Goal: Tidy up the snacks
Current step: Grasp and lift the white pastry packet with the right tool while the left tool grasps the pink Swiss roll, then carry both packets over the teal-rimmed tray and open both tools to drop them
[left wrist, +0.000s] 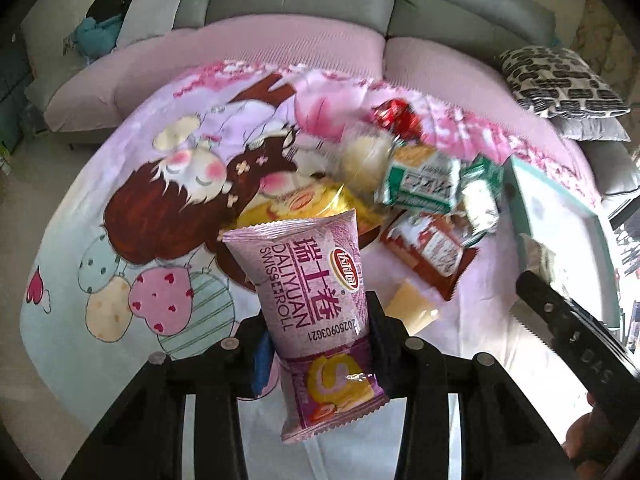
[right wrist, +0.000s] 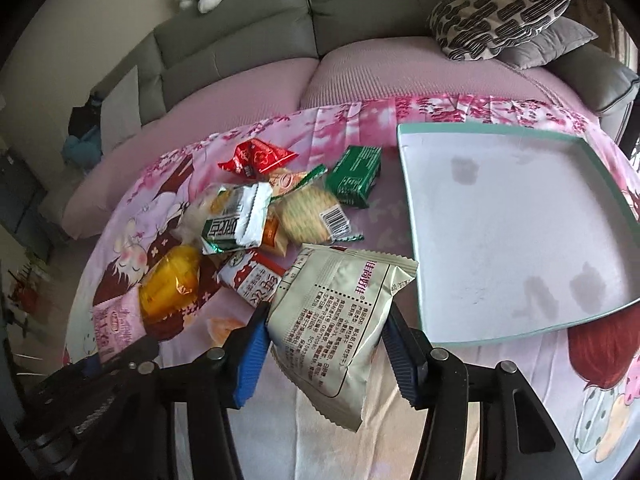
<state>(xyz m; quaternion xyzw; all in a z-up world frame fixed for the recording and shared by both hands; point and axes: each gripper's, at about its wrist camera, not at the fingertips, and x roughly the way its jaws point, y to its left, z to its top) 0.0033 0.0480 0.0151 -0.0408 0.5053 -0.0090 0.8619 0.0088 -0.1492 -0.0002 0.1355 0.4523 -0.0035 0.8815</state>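
My left gripper (left wrist: 318, 350) is shut on a purple Swiss roll packet (left wrist: 312, 280) and holds it above the cloth. My right gripper (right wrist: 324, 346) is shut on a beige snack packet (right wrist: 340, 316), held just left of the white tray with a teal rim (right wrist: 408, 208), whose inside is bare. The tray also shows at the right of the left wrist view (left wrist: 520, 184). A pile of snacks lies on the cartoon cloth: a red packet (right wrist: 256, 156), a green box (right wrist: 354, 174), a green-white packet (right wrist: 236, 220), a cracker pack (right wrist: 312, 212), a yellow cake (right wrist: 170, 286).
The table wears a pink cartoon cloth (left wrist: 160, 208). A grey sofa (right wrist: 248, 40) with pink seat covers stands behind it, with patterned cushions (right wrist: 496, 16) at the right. The right gripper's body (left wrist: 572, 332) shows at the right edge of the left wrist view.
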